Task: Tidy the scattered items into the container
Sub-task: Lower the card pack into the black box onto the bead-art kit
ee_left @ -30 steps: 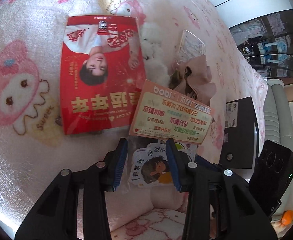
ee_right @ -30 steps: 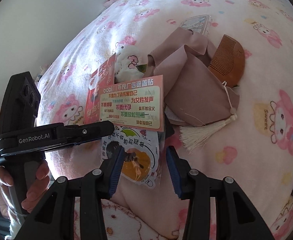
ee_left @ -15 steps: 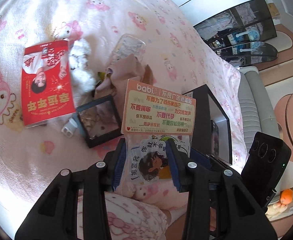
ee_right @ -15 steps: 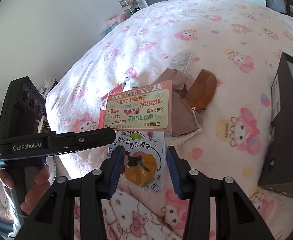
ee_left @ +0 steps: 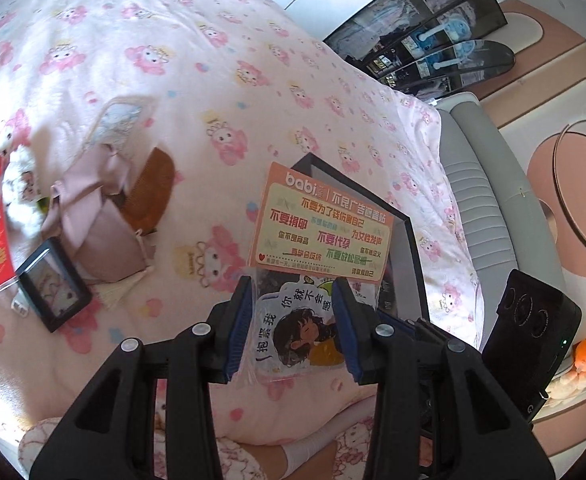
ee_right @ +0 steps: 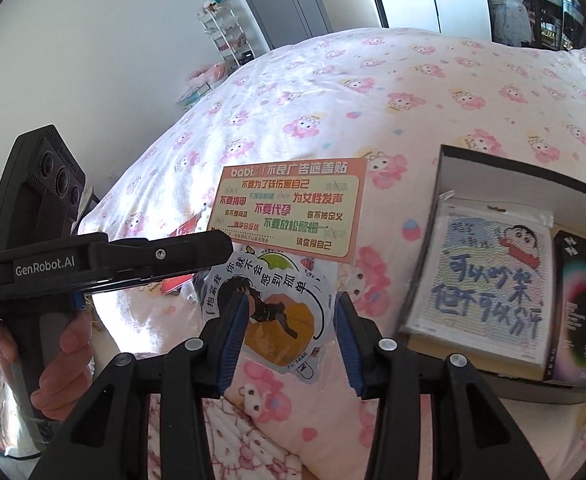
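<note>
Bedspread under pouch, box

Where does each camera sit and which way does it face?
Left wrist: on the left gripper, looking down along its fingers at the sticker pack, bedspread and black box; no hand shows.
Right wrist: on the right gripper, facing the sticker pack and the box; the left gripper and a hand show.
Shared: sticker pack, box, bedspread.

The sticker pack header reads "babi"; the left gripper body reads "GenRobot.AI".
</note>
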Motion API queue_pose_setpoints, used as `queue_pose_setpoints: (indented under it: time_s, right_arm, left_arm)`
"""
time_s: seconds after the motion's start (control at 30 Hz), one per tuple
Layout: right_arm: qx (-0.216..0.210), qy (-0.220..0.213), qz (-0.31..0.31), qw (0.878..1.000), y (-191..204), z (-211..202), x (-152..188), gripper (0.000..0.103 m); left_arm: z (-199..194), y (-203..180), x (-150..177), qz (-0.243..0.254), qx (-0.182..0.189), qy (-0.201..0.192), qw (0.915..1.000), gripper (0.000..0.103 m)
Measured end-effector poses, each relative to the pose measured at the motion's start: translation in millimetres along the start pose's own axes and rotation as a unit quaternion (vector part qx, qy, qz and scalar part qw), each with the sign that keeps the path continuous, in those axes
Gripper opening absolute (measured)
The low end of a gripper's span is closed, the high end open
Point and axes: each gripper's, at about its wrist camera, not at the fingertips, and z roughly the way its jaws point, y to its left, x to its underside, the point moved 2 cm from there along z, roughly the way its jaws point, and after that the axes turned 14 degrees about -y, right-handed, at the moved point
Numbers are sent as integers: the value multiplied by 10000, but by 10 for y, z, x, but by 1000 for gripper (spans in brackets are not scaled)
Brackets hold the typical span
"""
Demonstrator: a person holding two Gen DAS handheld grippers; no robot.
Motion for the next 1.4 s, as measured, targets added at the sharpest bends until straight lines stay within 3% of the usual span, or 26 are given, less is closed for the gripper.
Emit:
queue_pose_setpoints:
  time_s: [0.33,0.43,0.6,0.9,1.07,1.4]
  right_arm:
    - [571,-145,117,9982,-1149,-339,20,39]
    - [527,-125,545,9970,-1475,-336,104,39]
    - [649,-187,953,9932,-1812,-315,173,39]
    - [897,288,964,9909,-1931,-124,346,39]
    - [864,456,1293,9868,-2042,-67,424,40]
    - [925,698,1174,9863,-2042,99,479,40]
  left_arm:
    - [1067,-889,221,681,71,647,9956,39]
    - [1316,-1009,315,868,-133,783,9931,39]
    - [1590,-1005,457,769,-280,1118,9904,39]
    - [1816,-1028,642,1143,-923,1381,9795,39]
    - [1869,-991,674,1091,-984,1489,9779,39]
    - [1983,-950,712,1288,-1446,1630,9674,39]
